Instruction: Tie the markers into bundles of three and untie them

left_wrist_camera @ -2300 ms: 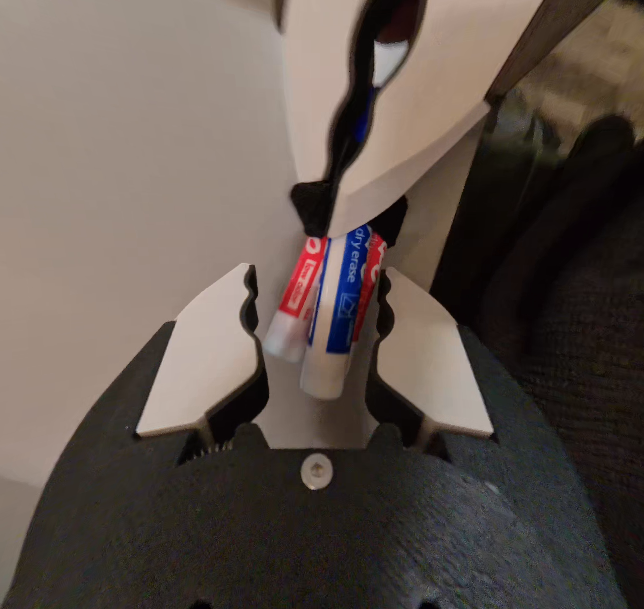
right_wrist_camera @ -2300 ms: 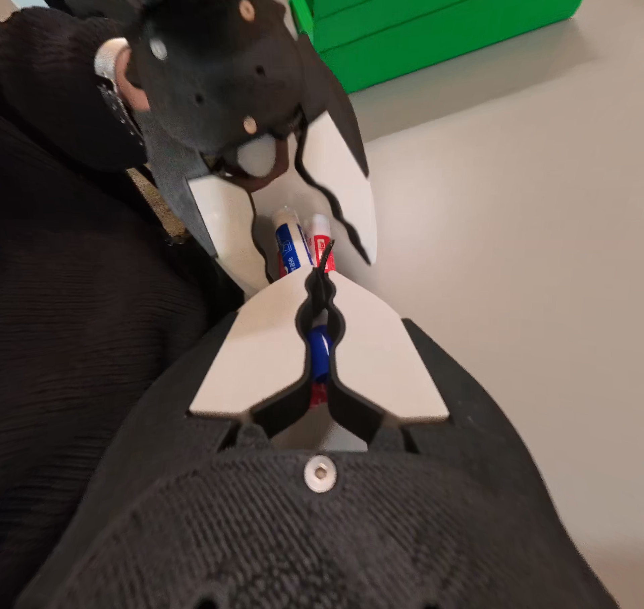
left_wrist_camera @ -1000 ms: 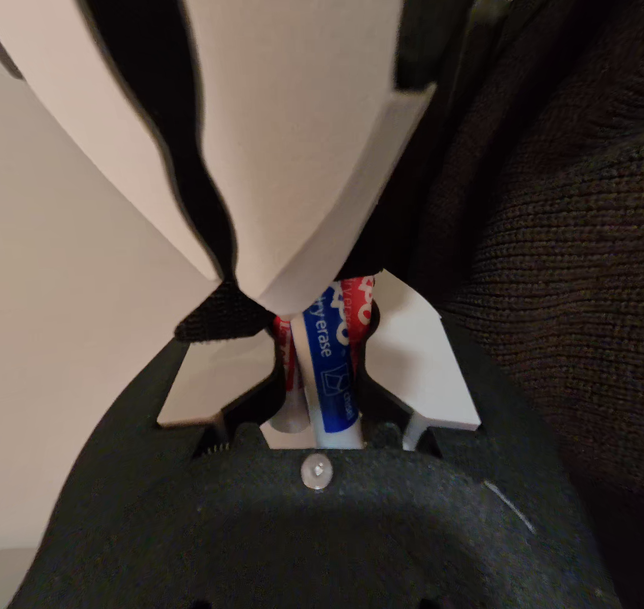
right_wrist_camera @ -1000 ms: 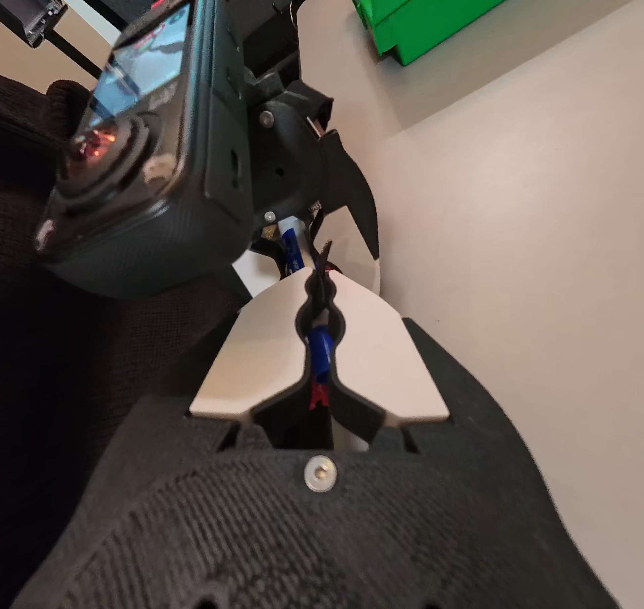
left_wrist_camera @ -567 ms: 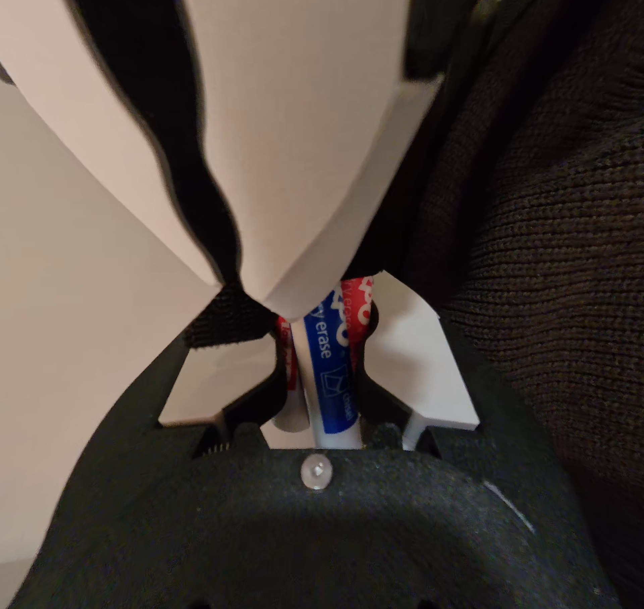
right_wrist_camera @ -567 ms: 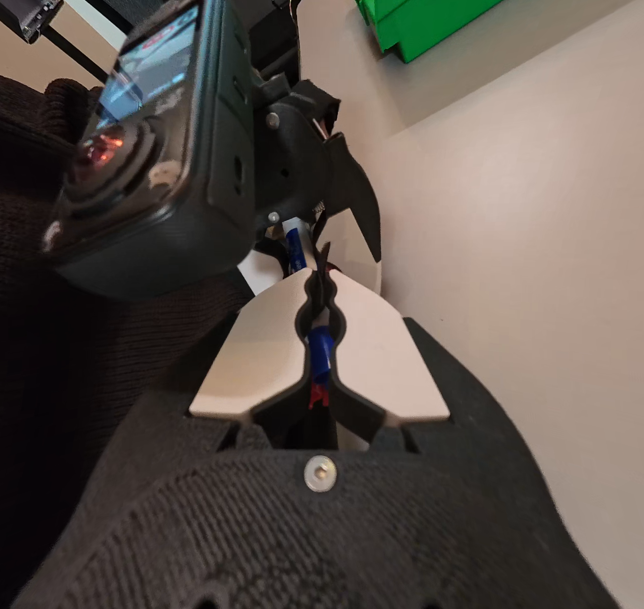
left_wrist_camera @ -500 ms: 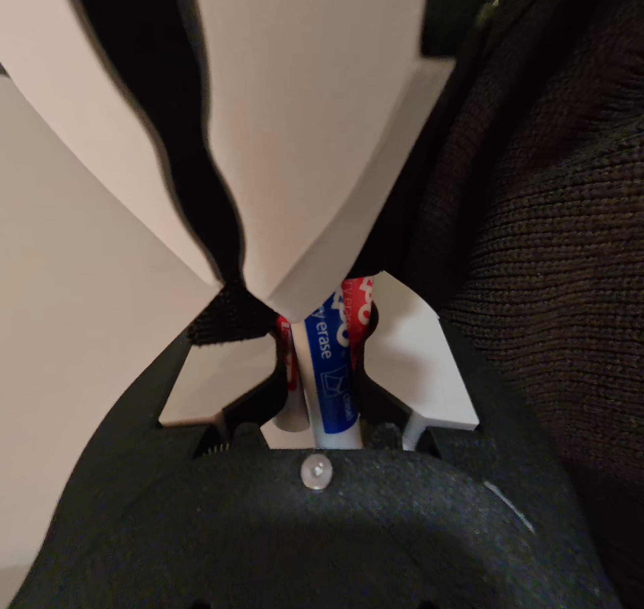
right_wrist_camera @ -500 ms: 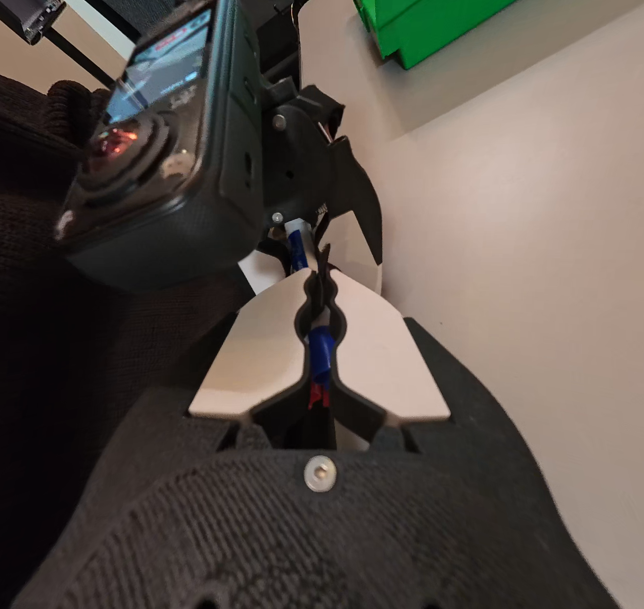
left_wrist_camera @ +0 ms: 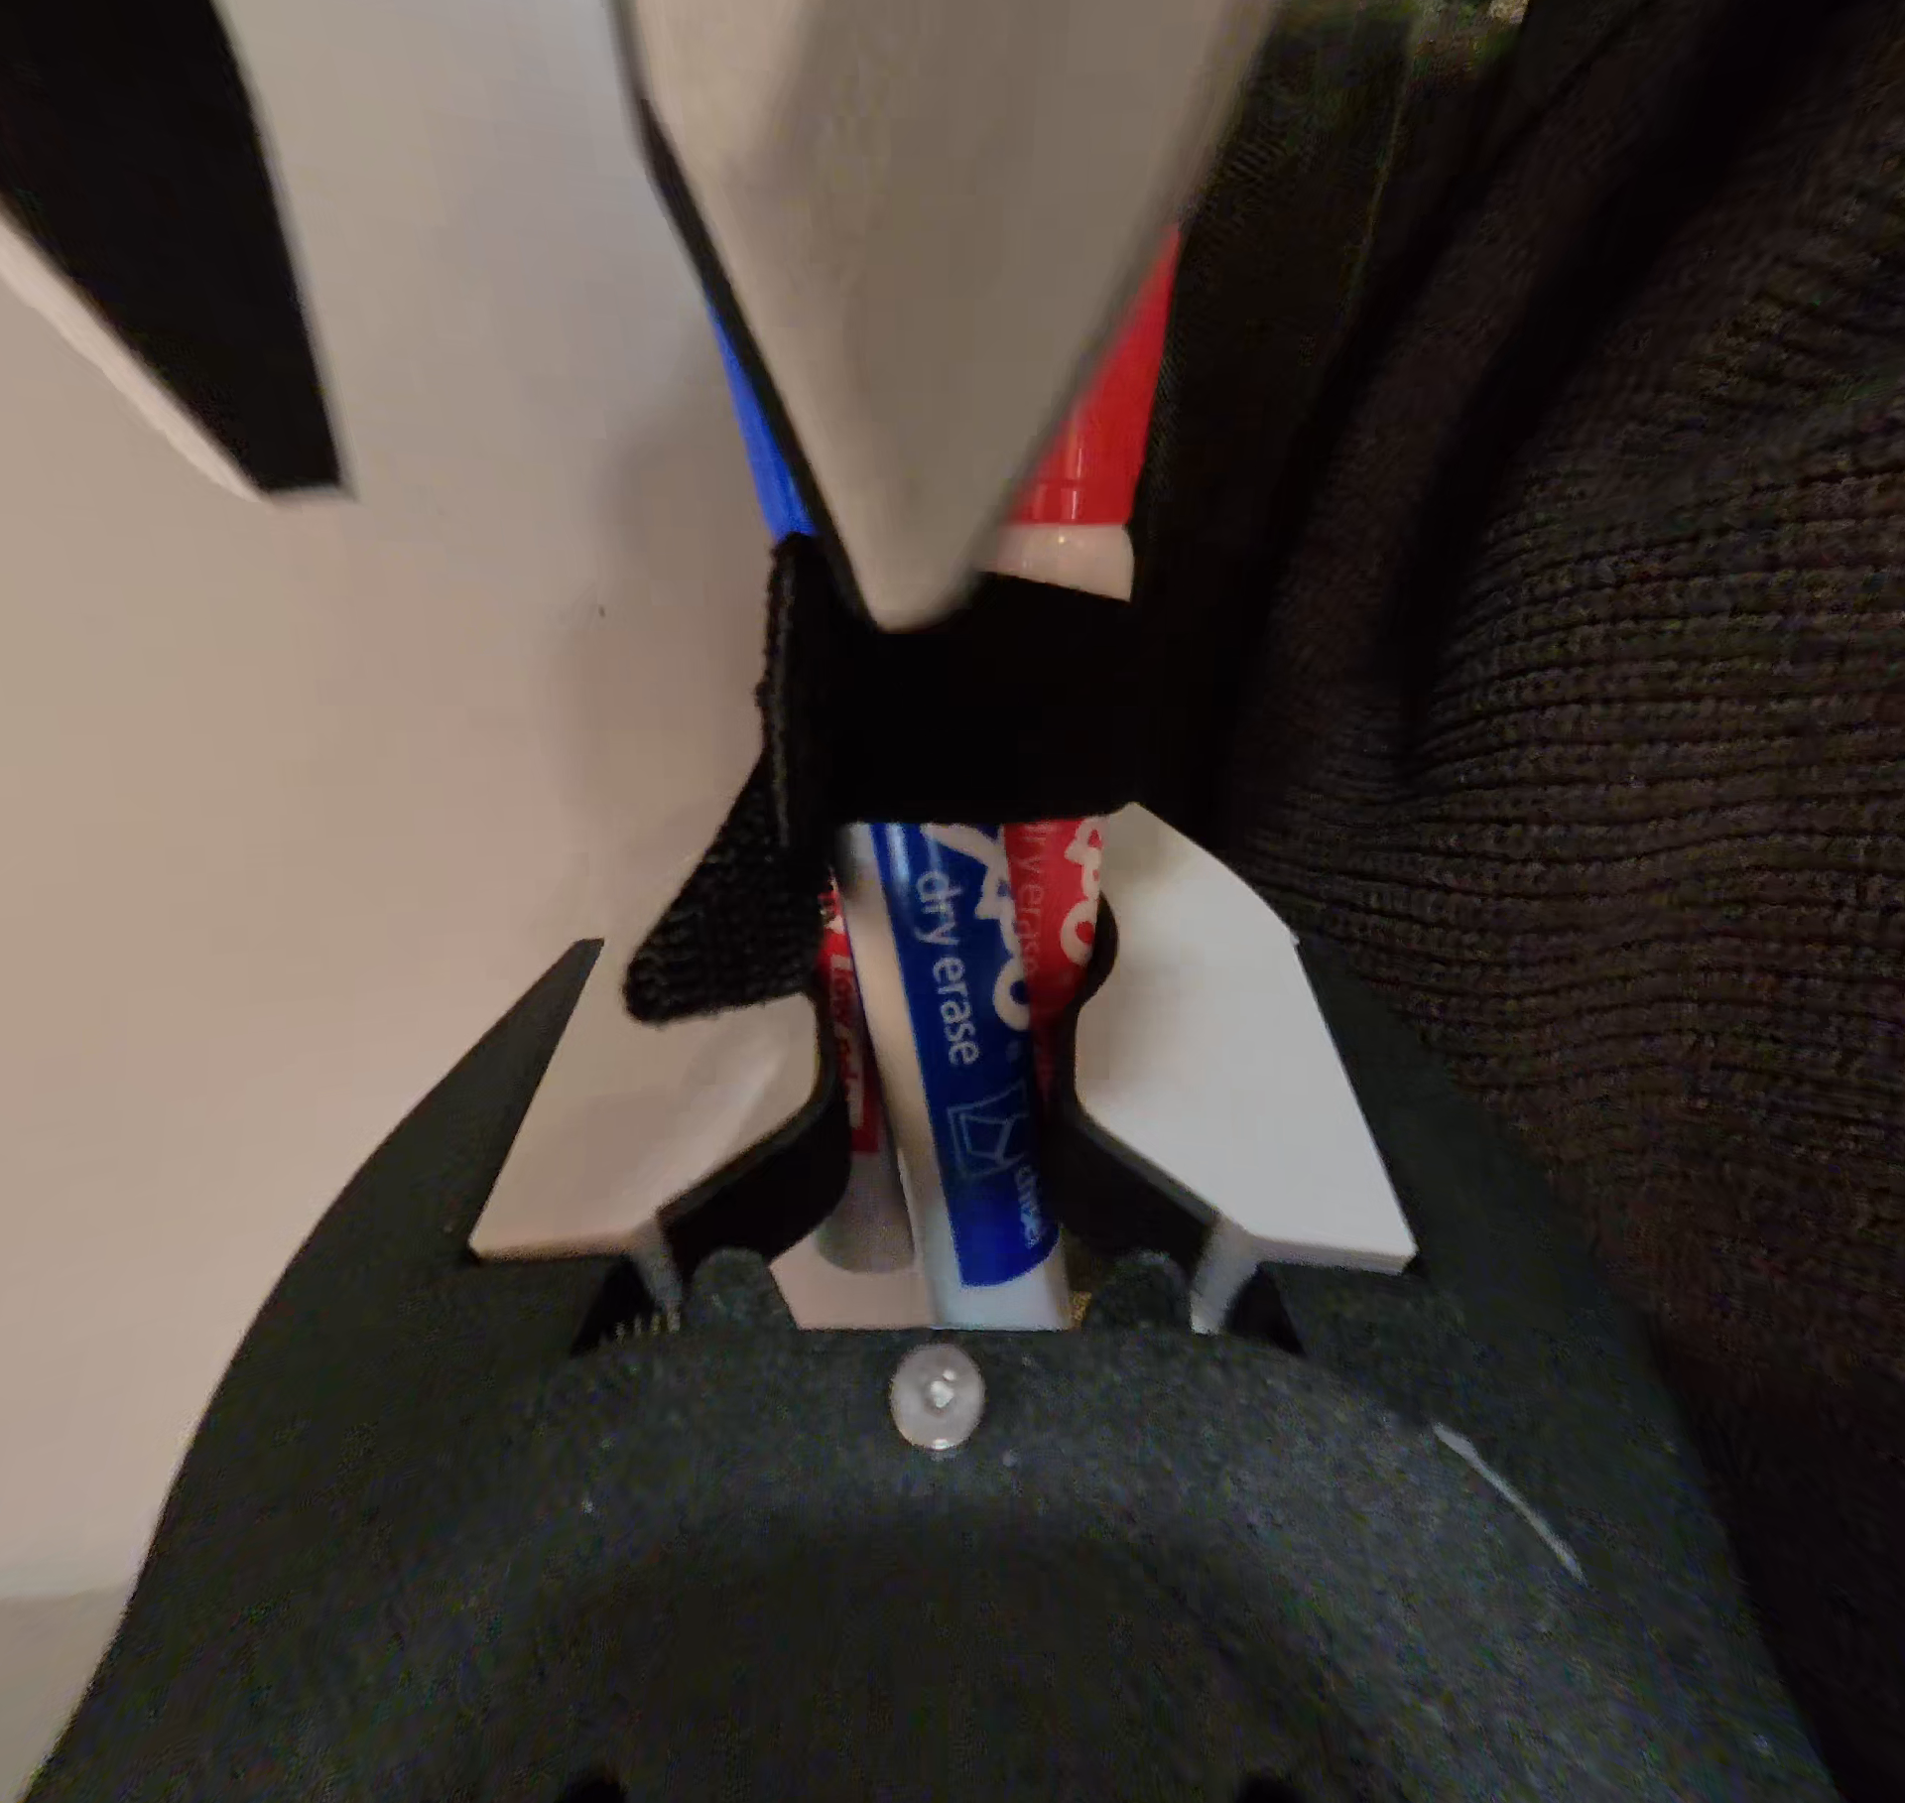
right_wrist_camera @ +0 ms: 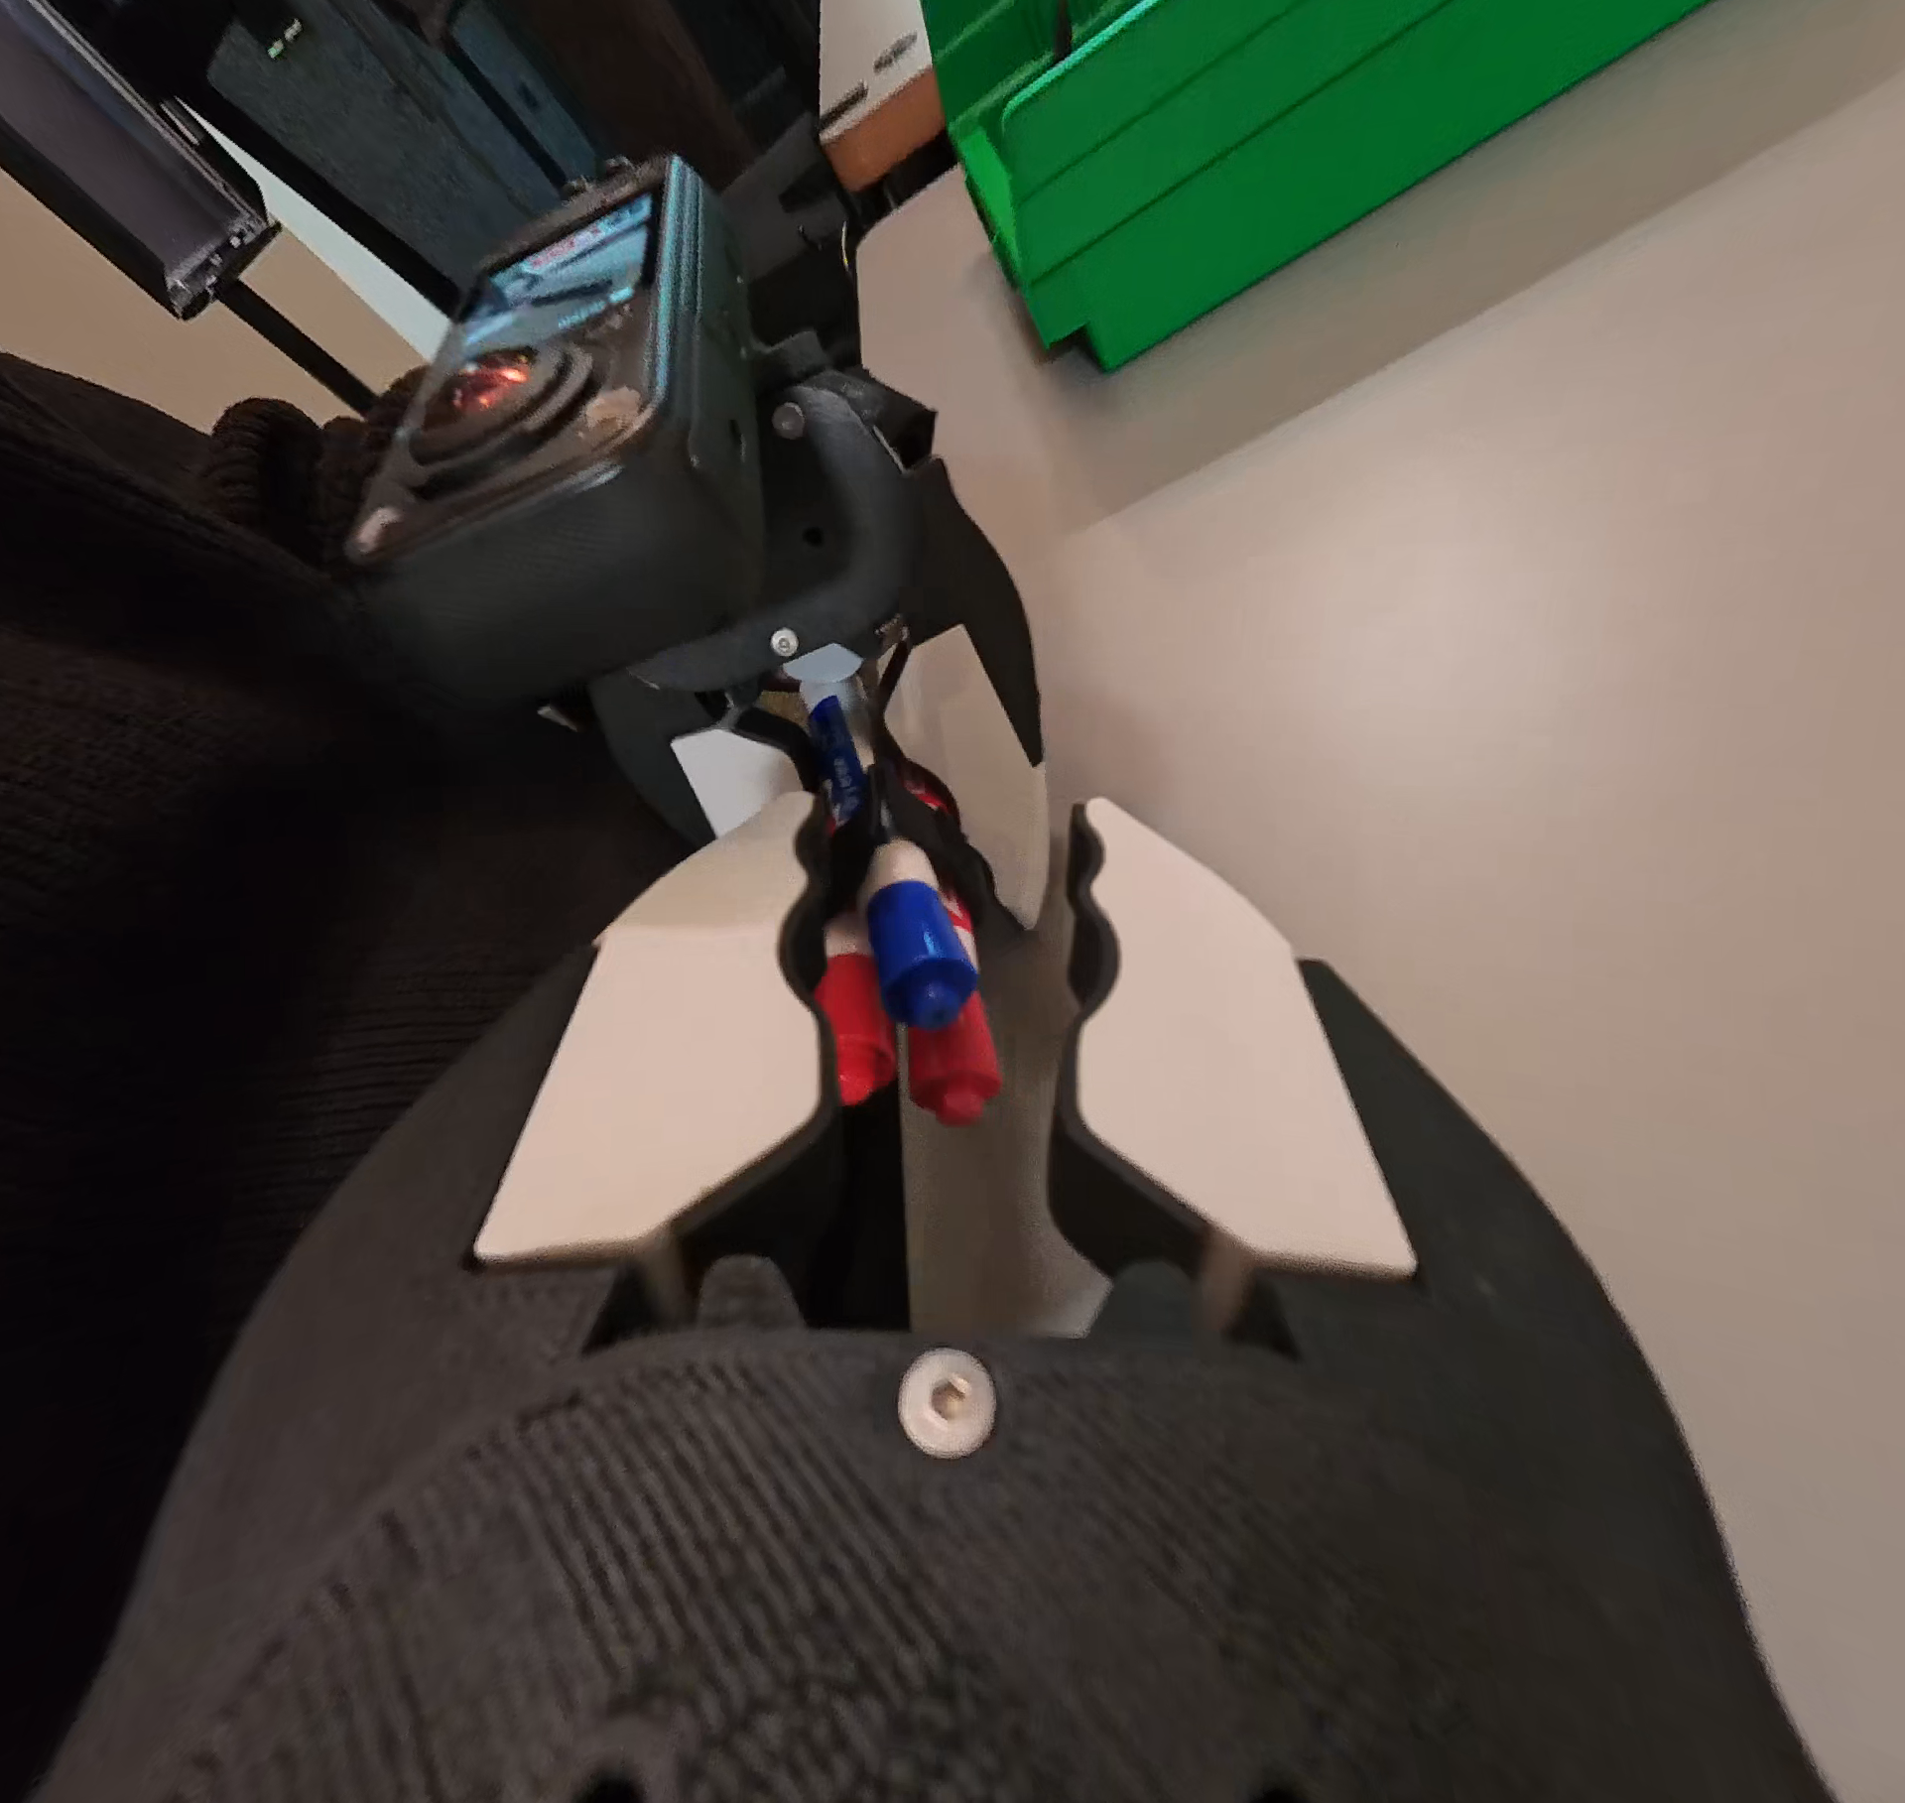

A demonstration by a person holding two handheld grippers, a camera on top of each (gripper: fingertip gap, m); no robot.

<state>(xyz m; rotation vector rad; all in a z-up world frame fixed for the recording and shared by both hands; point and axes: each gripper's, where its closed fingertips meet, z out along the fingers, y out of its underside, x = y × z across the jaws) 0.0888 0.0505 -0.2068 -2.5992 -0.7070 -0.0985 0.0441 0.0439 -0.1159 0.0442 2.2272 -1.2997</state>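
Note:
A bundle of blue and red dry-erase markers is bound by a black hook-and-loop strap. My left gripper is shut on the barrels of the bundle, just below the strap. My right gripper is open, with its jaws on either side of the capped ends of the bundle; the caps lie against its left finger. The right gripper also shows in the left wrist view, open above the strap. The left gripper shows in the right wrist view, holding the far end.
A green bin stands at the back right of the pale table. A person's black knit sleeve fills the left side and shows in the left wrist view. A camera sits on the left gripper. The tips of one gripper are about 10 cm away from the tips of the other.
My right gripper has opened and let go of the bundle's capped end. The strap now shows fully wrapped around the markers. My left gripper stays shut on the bundle.

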